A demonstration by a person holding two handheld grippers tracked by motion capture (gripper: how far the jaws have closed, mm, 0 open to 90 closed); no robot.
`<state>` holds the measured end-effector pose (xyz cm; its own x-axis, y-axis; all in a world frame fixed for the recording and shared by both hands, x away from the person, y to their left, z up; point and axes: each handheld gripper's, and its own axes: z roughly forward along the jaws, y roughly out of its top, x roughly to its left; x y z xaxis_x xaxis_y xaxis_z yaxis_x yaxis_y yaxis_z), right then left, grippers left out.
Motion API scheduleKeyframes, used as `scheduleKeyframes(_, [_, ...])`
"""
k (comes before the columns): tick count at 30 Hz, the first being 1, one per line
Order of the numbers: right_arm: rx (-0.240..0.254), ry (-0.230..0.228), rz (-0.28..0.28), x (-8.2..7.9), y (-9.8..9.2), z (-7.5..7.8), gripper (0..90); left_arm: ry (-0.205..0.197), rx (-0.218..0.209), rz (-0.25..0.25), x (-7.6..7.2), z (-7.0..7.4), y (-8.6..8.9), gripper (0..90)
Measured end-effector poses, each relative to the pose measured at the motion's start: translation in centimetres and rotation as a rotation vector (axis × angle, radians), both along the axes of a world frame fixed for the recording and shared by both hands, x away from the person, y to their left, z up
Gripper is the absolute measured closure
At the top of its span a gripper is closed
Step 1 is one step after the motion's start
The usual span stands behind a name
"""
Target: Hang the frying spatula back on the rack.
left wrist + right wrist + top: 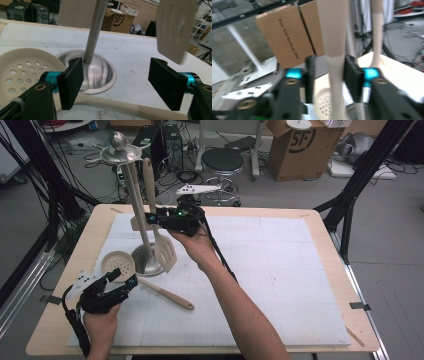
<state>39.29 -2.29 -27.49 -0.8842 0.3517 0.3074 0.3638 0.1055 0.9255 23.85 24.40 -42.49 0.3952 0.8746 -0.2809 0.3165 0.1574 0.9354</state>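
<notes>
A metal utensil stand rises from the white mat, its pole topped by a hook ring. A beige slotted spatula hangs from the ring. My right gripper has its jaws around the spatula handle. The handle is beside one pad with a gap at the other, so this gripper is open. A beige skimmer lies flat beside the stand base. My left gripper stands wide open over the skimmer handle, gripping nothing.
A second beige utensil hangs behind the pole. The mat is bare to the right. Beyond the table's far edge are a black stool, a cardboard box and floor cables. Black frame legs stand at the right.
</notes>
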Motion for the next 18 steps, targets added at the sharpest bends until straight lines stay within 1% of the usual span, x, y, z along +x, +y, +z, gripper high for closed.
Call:
scheduleKeyframes(2, [-0.003,0.015,-0.027,0.1,-0.5,-0.3,49.0,0.0,0.003,0.002,0.0,0.0,0.0,28.9])
scheduleKeyframes(3, [0.005,0.017,-0.028,0.1,-0.8,-0.5,48.6,-0.002,0.0,0.002,0.0,0.0,0.1,28.9])
scheduleKeyframes(4, [0.01,0.007,-0.03,0.1,-1.1,-0.7,46.1,-0.004,-0.003,0.007,-0.1,0.1,0.3,28.9])
scheduleKeyframes(5, [0.007,0.01,-0.041,-0.1,-1.3,-0.9,43.0,-0.003,-0.008,0.014,-0.1,0.1,0.5,28.9])
scheduleKeyframes(6, [-0.003,0.018,-0.053,-0.1,-1.5,-1.1,40.9,-0.003,-0.02,0.022,-0.1,0.0,0.6,28.9])
scheduleKeyframes(7, [-0.016,0.03,-0.053,-0.2,-1.7,-1.2,39.3,-0.003,-0.02,0.027,-0.1,0.0,0.9,28.9])
scheduleKeyframes(8, [-0.027,0.033,-0.055,-0.2,-1.9,-1.4,38.2,-0.003,-0.028,0.036,-0.1,0.0,1.1,28.9])
scheduleKeyframes(9, [-0.033,0.033,-0.061,-0.3,-2.1,-1.5,37.9,-0.002,-0.032,0.044,-0.2,0.1,1.3,28.9])
scheduleKeyframes(11, [-0.026,0.028,-0.064,-0.6,-2.5,-1.8,38.0,-0.003,-0.039,0.055,-0.2,0.1,1.7,28.9])
scheduleKeyframes(12, [-0.034,0.026,-0.069,-0.7,-2.7,-2.0,37.7,-0.002,-0.041,0.059,-0.2,0.1,1.8,28.9])
scheduleKeyframes(16, [-0.049,0.045,-0.079,-1.0,-3.5,-2.9,36.5,-0.002,-0.043,0.062,-0.1,0.0,1.9,28.9])
scheduleKeyframes(18, [-0.048,0.058,-0.09,-1.1,-4.0,-3.4,36.1,0.0,-0.04,0.057,-0.1,0.0,1.8,28.9])
